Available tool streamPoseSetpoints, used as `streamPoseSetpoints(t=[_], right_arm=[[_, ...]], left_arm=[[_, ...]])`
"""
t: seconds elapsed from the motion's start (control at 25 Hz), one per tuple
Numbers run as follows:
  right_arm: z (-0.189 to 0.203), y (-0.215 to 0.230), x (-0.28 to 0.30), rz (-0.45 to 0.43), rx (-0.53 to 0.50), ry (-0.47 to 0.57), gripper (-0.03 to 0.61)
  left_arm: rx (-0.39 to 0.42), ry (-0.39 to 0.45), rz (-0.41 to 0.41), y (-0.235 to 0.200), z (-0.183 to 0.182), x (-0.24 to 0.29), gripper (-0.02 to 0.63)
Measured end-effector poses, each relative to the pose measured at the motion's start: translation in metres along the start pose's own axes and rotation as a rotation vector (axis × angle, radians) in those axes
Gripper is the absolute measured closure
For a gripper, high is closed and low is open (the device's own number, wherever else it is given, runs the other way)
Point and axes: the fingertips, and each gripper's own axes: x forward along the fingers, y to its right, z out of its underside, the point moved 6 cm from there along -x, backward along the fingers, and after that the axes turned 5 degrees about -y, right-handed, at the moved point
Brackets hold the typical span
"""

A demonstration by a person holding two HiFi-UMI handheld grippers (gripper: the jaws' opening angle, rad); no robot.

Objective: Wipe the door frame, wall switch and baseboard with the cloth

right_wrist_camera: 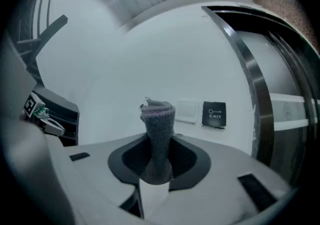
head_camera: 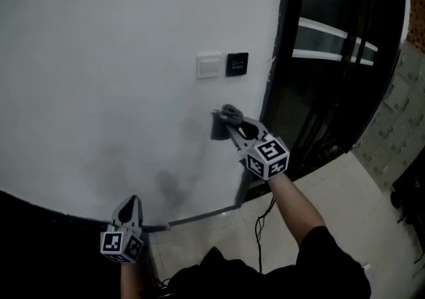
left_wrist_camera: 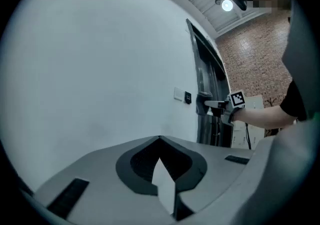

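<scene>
Below the wall switch (head_camera: pixel 208 65), and a little to its right in the head view, I have the right gripper (head_camera: pixel 234 125) raised toward the white wall (head_camera: pixel 99 58). It is clenched on the grey cloth (right_wrist_camera: pixel 158 134). Only a narrow bunch of cloth stands up out of the jaws, and I cannot tell whether it touches the paint yet. The left gripper (head_camera: pixel 130 206) hangs low near the baseboard (head_camera: pixel 199 215), its tips closed together with nothing between them.

My main worry is the 2 plates side by side. The black exit button (head_camera: pixel 237 64) sits just beside the switch, between it and the dark door frame (head_camera: pixel 275 78). A firm upward wipe could toggle the switch, and one that drifts right could press the button and perhaps trip the door.

The grasp is the second worry. With so little cloth showing past the jaws, drag against the wall could pull it loose. The hard gripper tips could also reach the paint before the fabric does and scuff it.

Lower down, a dark cable (head_camera: pixel 260 224) trails across the floor (head_camera: pixel 332 191) close to the frame's foot. I judge it could snag a gripper once I work along the baseboard.
</scene>
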Motion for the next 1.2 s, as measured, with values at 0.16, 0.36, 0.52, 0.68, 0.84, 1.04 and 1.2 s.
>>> streamPoseSetpoints(t=[0.16, 0.36, 0.52, 0.68, 0.84, 1.04, 1.2], right_arm=[[-0.038, -0.006, 0.038, -0.037, -0.114, 0.021, 0.489], [-0.073, 0.012, 0.086, -0.076, -0.164, 0.032, 0.489], [-0.083, 0.027, 0.117, -0.157, -0.127, 0.037, 0.489], [-0.082, 0.042, 0.144, -0.194, -0.095, 0.026, 0.489], [-0.085, 0.050, 0.159, -0.237, -0.079, 0.019, 0.488], [-0.084, 0.063, 0.158, -0.289, -0.053, 0.016, 0.488], [-0.081, 0.082, 0.152, -0.321, -0.001, 0.013, 0.488]], left_arm=[[0.040, -0.030, 0.016, 0.006, 0.005, -0.005, 0.612], [0.088, 0.014, -0.049, 0.020, 0.003, -0.004, 0.612], [0.087, 0.022, -0.107, 0.041, 0.009, 0.011, 0.612], [0.085, 0.069, -0.193, 0.057, 0.010, 0.020, 0.612], [0.052, 0.084, -0.269, 0.068, 0.019, 0.021, 0.612], [0.032, 0.059, -0.314, 0.090, 0.037, 0.033, 0.612], [0.022, 0.069, -0.327, 0.110, 0.044, 0.048, 0.612]])
